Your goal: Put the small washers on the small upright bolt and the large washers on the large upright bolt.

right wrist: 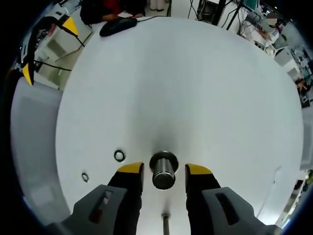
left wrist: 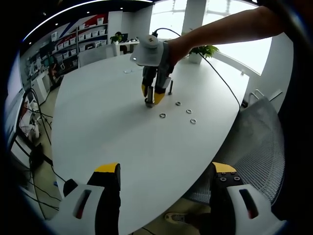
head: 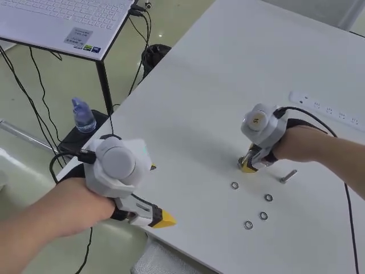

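My right gripper (head: pixel 247 166) points down at the white table (head: pixel 228 85). Its yellow-tipped jaws stand on either side of the large upright bolt (right wrist: pixel 163 169), a thin gap showing on each side, so it is open. The small upright bolt (head: pixel 288 176) stands just right of it, also seen as a thin post (left wrist: pixel 170 86). Several small washers lie loose on the table nearby (head: pixel 234 185) (head: pixel 268 198) (head: pixel 248 225). My left gripper (head: pixel 164 219) hovers off the table's near edge, open and empty (left wrist: pixel 165 172).
A white power strip (head: pixel 326 108) lies on the table at the far right. Left of the table stand a laptop (head: pixel 63 23) on a black stand, a water bottle (head: pixel 83 115) and cables. A mesh chair (left wrist: pixel 259 147) sits at the table's near edge.
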{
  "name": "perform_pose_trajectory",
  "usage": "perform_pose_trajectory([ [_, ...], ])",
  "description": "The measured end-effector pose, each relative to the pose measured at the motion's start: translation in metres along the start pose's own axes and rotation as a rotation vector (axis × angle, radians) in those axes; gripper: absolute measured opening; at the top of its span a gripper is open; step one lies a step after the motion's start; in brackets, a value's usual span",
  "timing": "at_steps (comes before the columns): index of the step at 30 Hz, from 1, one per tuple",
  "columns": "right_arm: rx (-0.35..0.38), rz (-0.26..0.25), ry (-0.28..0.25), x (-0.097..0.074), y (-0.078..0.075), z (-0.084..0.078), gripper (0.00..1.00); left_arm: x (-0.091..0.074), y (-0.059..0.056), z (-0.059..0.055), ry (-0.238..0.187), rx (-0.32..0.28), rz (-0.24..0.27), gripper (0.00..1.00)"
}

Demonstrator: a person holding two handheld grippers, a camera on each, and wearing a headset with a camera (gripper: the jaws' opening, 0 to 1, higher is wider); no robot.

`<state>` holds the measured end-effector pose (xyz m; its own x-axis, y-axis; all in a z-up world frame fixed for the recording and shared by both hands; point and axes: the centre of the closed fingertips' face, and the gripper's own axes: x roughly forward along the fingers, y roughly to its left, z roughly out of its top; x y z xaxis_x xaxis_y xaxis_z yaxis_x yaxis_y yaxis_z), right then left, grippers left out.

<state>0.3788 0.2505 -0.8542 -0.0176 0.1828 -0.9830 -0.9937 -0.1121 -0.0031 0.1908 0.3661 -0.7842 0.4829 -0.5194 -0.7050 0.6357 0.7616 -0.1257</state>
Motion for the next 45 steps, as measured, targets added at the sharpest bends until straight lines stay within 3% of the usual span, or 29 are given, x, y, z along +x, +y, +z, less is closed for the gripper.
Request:
perform_pose_trajectory([
  [10, -0.001, 0.000, -0.029, -0.010, -0.002, 0.001, 0.43, -0.001, -0.002, 0.006, -0.016, 0.005, 0.005, 0.74],
  [31, 0.023, -0.008, -0.108, -0.047, 0.008, 0.011, 0.44, 0.002, -0.007, 0.017, -0.037, 0.025, 0.001, 0.76],
  [45, 0.028, -0.003, -0.126, -0.051, 0.020, 0.015, 0.44, -0.003, -0.011, 0.009, -0.024, 0.030, 0.000, 0.76],
])
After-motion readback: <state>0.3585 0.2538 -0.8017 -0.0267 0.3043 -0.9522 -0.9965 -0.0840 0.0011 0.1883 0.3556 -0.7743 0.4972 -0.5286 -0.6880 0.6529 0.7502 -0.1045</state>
